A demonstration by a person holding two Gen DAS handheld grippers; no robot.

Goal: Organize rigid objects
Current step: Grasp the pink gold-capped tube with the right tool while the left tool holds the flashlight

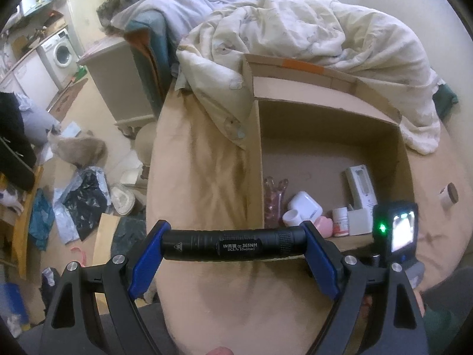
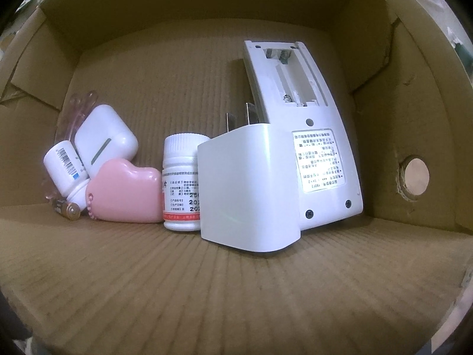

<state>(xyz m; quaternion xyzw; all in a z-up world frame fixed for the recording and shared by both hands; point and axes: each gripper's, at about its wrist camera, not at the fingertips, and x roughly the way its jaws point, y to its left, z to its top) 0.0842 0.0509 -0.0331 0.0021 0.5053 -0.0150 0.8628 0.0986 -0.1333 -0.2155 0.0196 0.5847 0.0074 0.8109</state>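
Left gripper point(image 1: 233, 244): we had it clamped on the black flashlight point(image 1: 233, 242), blue pads point(image 1: 145, 256) pressing its two ends.
Flashlight place: held in air over the bed point(image 1: 201, 159), at 6 o'clock in the left wrist view, just short of the cardboard box point(image 1: 325, 124) near wall; not in the box yet.
Long axis: ran 9 to 3 o'clock across the view, level, crosswise to the fingers.
Pointing: knurled end sat toward 3 o'clock at the box side; we could not tell head from tail for sure.
Right gripper: a black unit with a lit screen and green light at 4 o'clock in the left view looked like it, over the box's near wall; its fingers did not show in either view, so we could not tell its opening.
Box contents: white charger point(image 2: 251, 195), pill bottle point(image 2: 181, 183), pink heart case point(image 2: 124, 195), white earbud case point(image 2: 106, 145), small white bottle point(image 2: 65, 171), battery point(image 2: 68, 208), grey remote point(image 2: 307, 136), packed along one wall.
Risk 1: end-to-end grip on a round body, we judged it could pivot or pop out if tilted.
Risk 2: sideways length might catch the box wall on entry.
Risk 3: dropping it in could topple the upright pill bottle or charger.
Risk 4: the two grippers sat near each other by the box, a bump was possible.
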